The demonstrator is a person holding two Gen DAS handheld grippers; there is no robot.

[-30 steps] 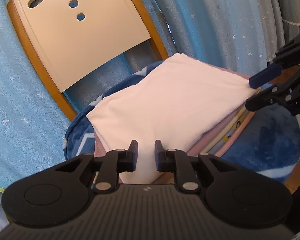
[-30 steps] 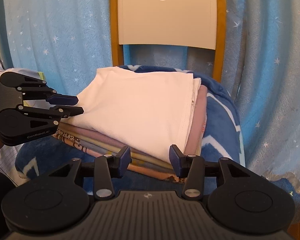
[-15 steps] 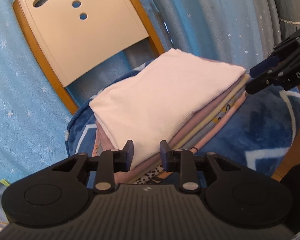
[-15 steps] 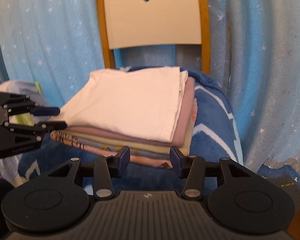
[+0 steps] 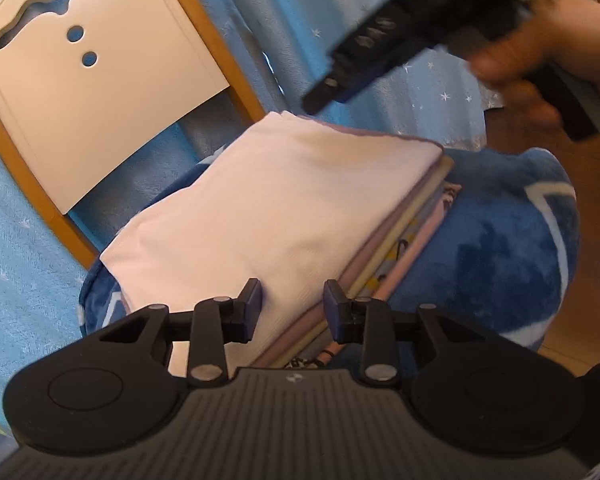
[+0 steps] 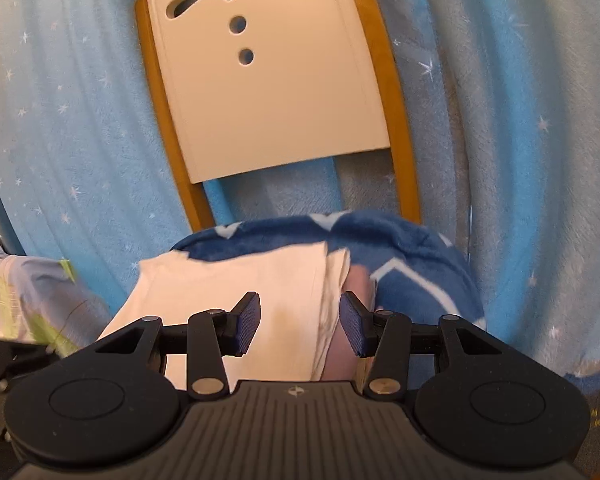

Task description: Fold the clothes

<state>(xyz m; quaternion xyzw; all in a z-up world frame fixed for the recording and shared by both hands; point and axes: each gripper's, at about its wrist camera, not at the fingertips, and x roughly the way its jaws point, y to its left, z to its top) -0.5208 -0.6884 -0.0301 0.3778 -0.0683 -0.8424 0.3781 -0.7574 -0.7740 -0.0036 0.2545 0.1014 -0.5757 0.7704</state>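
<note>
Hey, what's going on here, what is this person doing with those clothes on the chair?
A person is folding laundry with a handheld gripper in each hand. A stack of folded clothes sits on a blue blanket draped over a chair, with a white garment on top. The left gripper and the right gripper are both open and hold nothing. In the left view the right one, gripped by a hand, is raised above the stack and blurred.

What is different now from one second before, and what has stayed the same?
The right gripper let go of the white garment's corner and lifted away above the pile; the hand holding it now shows. The left gripper opened wider and drew back from its corner. The folded pile still lies on the blue blanket on the chair.
</note>
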